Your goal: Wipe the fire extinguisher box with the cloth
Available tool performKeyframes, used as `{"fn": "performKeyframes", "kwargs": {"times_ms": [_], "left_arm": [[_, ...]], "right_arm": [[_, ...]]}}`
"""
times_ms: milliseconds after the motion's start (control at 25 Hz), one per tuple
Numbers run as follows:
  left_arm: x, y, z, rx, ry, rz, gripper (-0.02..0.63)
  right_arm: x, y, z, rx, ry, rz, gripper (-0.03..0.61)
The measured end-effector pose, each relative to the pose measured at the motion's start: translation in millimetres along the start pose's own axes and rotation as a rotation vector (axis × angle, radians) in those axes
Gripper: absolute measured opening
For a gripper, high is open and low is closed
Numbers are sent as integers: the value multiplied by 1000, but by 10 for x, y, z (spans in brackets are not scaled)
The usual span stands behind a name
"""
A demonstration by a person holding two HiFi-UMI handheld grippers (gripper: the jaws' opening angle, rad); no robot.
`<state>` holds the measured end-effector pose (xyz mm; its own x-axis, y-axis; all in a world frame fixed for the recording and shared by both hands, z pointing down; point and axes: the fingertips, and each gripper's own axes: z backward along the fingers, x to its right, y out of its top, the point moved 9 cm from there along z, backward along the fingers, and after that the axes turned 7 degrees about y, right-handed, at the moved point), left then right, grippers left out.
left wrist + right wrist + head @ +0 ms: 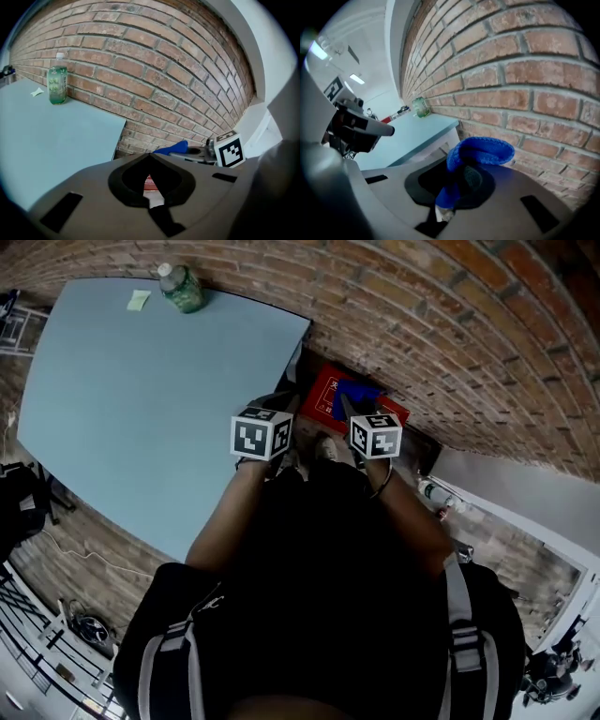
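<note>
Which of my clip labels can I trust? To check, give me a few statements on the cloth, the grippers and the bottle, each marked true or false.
1. The right gripper grips the blue cloth. True.
2. The left gripper has its jaws wide apart. False: they are together, with nothing between them.
3. The green bottle stands on the floor. False: it stands on the light blue table, by the brick wall.
4. The red fire extinguisher box sits at the foot of the brick wall. True.

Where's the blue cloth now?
The cloth sits clamped in the right gripper, right of centre in the head view, over the fire extinguisher box.
</note>
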<state>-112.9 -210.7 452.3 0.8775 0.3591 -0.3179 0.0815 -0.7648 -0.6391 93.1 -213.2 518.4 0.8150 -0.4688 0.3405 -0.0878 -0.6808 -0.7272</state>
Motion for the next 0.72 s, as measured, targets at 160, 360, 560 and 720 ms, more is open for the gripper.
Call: {"fn": "performKeyframes", "kwargs": {"times_ms": [160,360,560,720], "left_arm": [[81,-35,-41,-19,28,-3,-6],[170,-233,-47,-48,67,40,-6],[205,-443,-65,-51,124,114,-6],[224,-599,0,-48,154,192,-6]], "right_arm": [[124,-383,-221,-102,102,19,41],[352,-616,-448,-147,116,29,41],[609,-672,-878,-187,127,47,41],[750,-559,-1261,-182,116,99,41]]}}
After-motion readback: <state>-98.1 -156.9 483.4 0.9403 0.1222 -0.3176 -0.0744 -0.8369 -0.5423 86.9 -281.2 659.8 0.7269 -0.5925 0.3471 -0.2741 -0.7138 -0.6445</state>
